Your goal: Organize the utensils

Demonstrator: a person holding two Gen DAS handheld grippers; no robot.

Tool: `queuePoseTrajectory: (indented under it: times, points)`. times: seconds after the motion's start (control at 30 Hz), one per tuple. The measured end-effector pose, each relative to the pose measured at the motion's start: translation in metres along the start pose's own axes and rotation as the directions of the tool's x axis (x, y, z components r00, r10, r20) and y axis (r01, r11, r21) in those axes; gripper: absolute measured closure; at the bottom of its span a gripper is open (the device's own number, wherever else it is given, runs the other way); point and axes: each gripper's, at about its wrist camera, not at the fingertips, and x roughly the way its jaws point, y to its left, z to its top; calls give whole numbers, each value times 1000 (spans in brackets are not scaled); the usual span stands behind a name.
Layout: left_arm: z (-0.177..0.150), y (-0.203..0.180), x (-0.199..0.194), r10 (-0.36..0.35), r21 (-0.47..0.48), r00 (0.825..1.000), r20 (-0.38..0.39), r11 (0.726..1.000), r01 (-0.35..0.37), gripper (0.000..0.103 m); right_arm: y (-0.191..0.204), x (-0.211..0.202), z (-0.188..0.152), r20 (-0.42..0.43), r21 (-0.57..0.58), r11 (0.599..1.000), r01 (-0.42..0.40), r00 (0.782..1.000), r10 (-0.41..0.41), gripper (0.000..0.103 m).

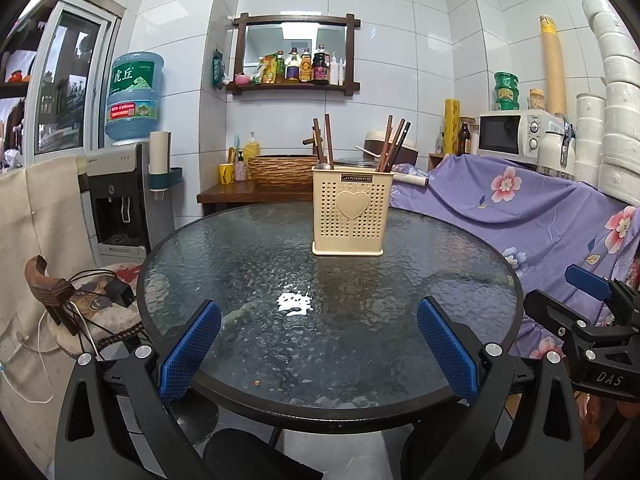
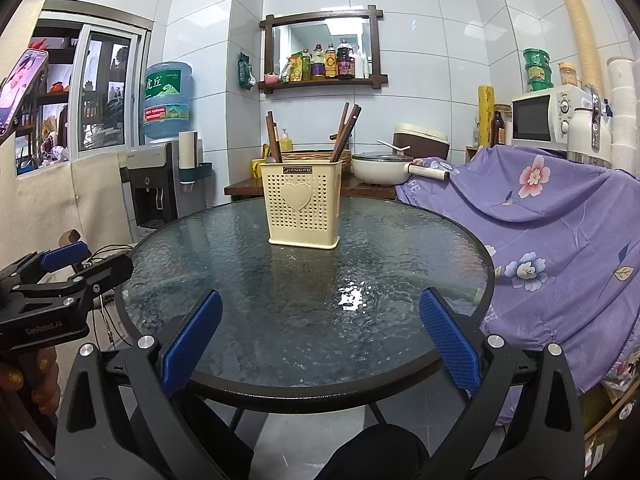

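A cream perforated utensil holder (image 1: 351, 213) with a heart on its front stands upright toward the far side of the round glass table (image 1: 240, 280). Brown chopsticks (image 1: 394, 146) lean in its right compartment, and brown-handled utensils (image 1: 322, 140) stand in its left. The holder also shows in the right wrist view (image 2: 303, 208), with its chopsticks (image 2: 345, 132). My left gripper (image 1: 319, 344) is open and empty over the table's near edge. My right gripper (image 2: 320, 340) is open and empty, level with the left one. Each gripper shows at the other view's edge.
A purple floral cloth (image 1: 520, 208) covers furniture right of the table. A wooden side table (image 1: 228, 194) with a basket stands behind. A water dispenser (image 1: 116, 200) and a chair (image 1: 80, 300) with cables are at the left. A microwave (image 1: 516, 132) sits at the back right.
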Motion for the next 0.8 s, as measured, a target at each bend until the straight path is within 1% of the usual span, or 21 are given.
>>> queuePoseTrajectory:
  times: [0.03,0.17,0.33,0.8]
  points:
    - [0,0,1,9,-2,1000,-7,1000,-9,7,0,0,0,0,0,1000,1,1000,-1,6]
    - [1,3,2,3,-19,1000,-12,1000,-3,7,0,0,0,-2,2,1000,-1,1000,1,6]
    - [1,0,0,13,-4,1000,-5,1000,-14,7,0,0,1,-2,1,1000,-3,1000,3,6]
    - [2,0,-1,6,-7,1000,-12,1000,-6,7,0,2,1,-7,-2,1000,-5,1000,5,6]
